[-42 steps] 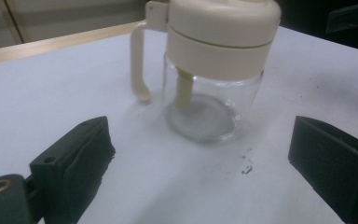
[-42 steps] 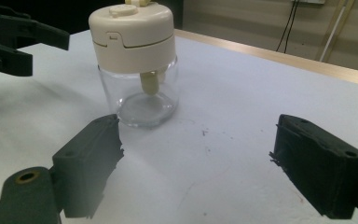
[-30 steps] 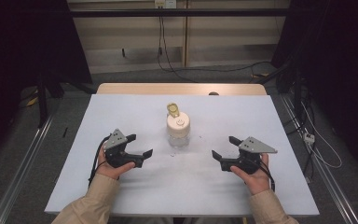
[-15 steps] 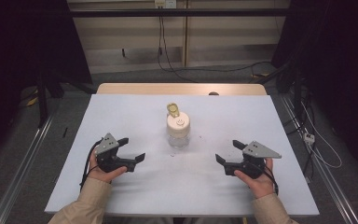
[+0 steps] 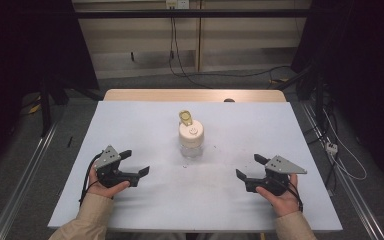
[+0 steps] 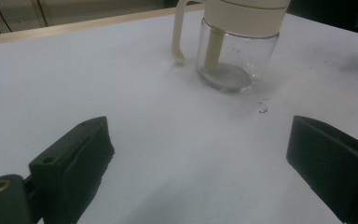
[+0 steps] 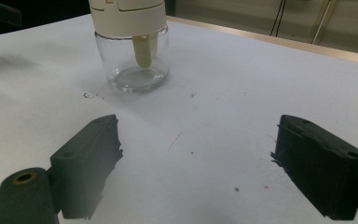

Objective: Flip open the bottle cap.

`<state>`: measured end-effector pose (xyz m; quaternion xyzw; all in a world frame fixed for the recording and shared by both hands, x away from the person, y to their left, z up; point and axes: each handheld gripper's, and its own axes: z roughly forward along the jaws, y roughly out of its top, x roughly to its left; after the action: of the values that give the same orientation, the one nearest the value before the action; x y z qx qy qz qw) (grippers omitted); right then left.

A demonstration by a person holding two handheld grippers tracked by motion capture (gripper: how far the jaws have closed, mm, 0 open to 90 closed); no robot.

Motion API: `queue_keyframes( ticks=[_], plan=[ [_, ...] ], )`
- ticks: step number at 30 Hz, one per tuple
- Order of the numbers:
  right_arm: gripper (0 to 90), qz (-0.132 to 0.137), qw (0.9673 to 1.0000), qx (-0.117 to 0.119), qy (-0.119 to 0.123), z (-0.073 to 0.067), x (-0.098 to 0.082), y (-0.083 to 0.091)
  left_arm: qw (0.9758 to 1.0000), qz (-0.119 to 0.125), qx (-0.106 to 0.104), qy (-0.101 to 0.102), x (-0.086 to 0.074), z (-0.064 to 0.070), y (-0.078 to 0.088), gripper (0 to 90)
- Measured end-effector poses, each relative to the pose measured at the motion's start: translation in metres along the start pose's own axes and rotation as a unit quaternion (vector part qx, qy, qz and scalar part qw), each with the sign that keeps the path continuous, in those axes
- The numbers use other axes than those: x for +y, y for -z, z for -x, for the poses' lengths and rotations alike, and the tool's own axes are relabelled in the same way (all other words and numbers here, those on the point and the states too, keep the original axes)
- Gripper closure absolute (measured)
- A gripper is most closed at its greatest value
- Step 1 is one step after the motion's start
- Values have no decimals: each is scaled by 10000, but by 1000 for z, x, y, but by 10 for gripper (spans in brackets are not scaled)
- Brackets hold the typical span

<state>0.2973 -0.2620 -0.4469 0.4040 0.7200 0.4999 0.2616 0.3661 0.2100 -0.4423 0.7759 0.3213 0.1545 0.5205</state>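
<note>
A clear glass jar point(image 5: 191, 140) with a cream lid, a cream handle and a spoon stem inside stands upright in the middle of the white table. My left gripper point(image 5: 136, 162) rests on the table to the jar's near left, open, nothing between its jaws. My right gripper point(image 5: 248, 166) rests to the near right, also open and empty. In the left gripper view the jar point(image 6: 233, 51) stands beyond the wide-apart jaws of the gripper point(image 6: 198, 135). The right gripper view shows the jar point(image 7: 133, 51) ahead and left of its gripper point(image 7: 196, 135).
The white sheet point(image 5: 130, 125) covers the table, with a wooden edge point(image 5: 195, 95) at the far side. A few dark specks point(image 6: 262, 110) lie near the jar's base. Metal rails and cables run along the floor on both sides.
My left gripper has slid left and a little toward the person, away from the jar. The right gripper has barely shifted. Both stay open.
</note>
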Motion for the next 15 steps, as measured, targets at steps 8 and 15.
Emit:
queue_keyframes(
  ticks=[8,15],
  plan=[
    [136,-16,10000,-53,-17,2,-3,5,10000,2,31,61,-5,-4,8,62],
    [136,-11,10000,-47,-16,3,-5,10,9999,12,98,94,-7,-8,16,62]
  ],
)
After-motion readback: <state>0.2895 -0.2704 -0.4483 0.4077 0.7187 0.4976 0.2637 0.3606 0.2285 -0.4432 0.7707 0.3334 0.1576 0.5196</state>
